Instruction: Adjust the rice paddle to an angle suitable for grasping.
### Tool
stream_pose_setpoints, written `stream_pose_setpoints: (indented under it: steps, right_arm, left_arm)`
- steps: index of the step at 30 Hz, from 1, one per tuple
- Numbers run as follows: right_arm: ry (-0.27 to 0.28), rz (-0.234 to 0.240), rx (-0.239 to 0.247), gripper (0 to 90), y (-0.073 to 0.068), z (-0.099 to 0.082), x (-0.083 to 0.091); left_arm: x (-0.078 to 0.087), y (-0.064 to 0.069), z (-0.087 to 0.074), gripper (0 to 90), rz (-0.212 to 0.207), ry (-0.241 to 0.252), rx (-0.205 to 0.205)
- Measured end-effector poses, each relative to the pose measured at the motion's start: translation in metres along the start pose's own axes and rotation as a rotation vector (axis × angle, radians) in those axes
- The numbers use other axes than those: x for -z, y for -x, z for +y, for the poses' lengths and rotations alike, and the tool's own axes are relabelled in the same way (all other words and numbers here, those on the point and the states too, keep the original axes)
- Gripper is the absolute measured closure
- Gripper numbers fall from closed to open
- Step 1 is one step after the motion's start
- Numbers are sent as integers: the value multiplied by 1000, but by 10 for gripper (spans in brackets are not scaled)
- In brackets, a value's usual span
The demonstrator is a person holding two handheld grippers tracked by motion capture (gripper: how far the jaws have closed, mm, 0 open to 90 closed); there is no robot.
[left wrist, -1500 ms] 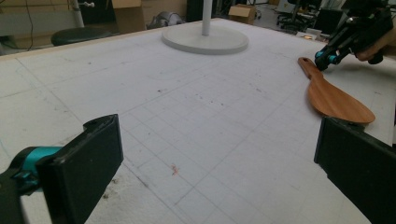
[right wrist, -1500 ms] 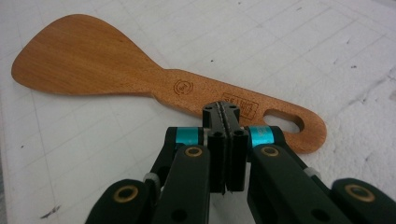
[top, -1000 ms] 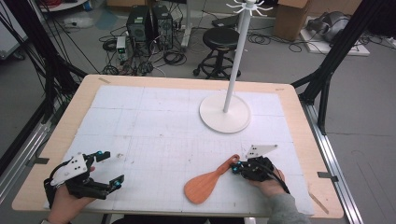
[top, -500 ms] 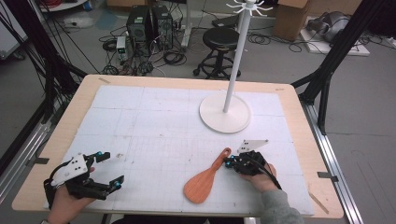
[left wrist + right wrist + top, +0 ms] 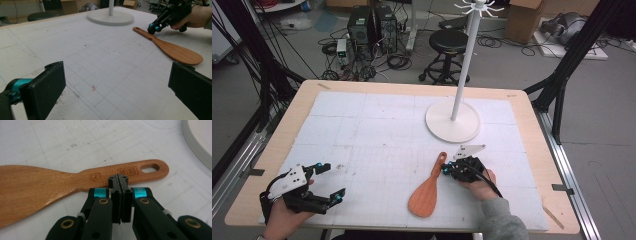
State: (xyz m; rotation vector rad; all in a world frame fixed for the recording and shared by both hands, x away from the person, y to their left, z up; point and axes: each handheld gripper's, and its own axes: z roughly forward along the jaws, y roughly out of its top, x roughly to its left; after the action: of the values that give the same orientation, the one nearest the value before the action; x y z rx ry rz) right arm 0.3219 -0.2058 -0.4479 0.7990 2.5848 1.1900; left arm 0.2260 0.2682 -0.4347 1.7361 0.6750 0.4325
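Right gripper (image 5: 447, 170) has slid left with the spatula (image 5: 428, 187), jaws pressed together at the handle edge, tips touching the wood, nothing held. The spatula lies flat, just below the rack base (image 5: 452, 121); likely nudged, not yet gripped. Left gripper (image 5: 328, 181) is wide open, far left. White gridded mat (image 5: 377, 130); stool (image 5: 449, 42) and cables behind

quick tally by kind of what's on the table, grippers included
wooden spatula: 1
white stand: 1
grippers: 2, the left gripper open, the right gripper shut at the spatula's handle
total: 4
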Motion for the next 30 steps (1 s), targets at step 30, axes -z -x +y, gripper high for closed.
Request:
stream_pose_setpoints:
  steps: [30]
  right_arm:
    - [86,250,126,895,-75,38,-27]
  left_arm:
    - [6,-1,0,18,11,9,1]
